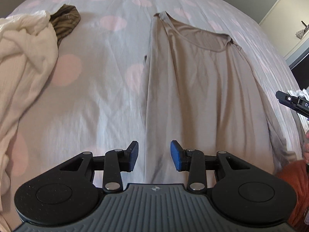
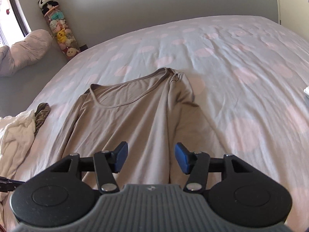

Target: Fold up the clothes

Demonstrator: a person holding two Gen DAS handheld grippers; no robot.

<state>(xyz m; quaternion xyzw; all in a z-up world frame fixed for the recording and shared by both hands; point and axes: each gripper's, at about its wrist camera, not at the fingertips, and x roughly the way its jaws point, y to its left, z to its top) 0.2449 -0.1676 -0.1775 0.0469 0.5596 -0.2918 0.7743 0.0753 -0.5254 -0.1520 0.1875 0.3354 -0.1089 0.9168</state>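
A taupe long-sleeved top [image 1: 197, 81] lies spread on the bed, neckline at the far end, with long creases down its body. The same top [image 2: 131, 116] fills the middle of the right wrist view. My left gripper [image 1: 154, 155] hovers above the top's near left edge, jaws apart and nothing between the blue pads. My right gripper [image 2: 151, 157] hangs over the top's lower part, jaws wider apart and likewise empty. A piece of the right gripper [image 1: 293, 102] shows at the right edge of the left wrist view.
A cream garment [image 1: 25, 67] and a striped olive one [image 1: 65, 21] lie heaped at the left of the bed [image 2: 241, 61], which has a grey cover with pink dots. A tube of plush toys [image 2: 59, 31] leans on the wall beside a crumpled duvet [image 2: 25, 52].
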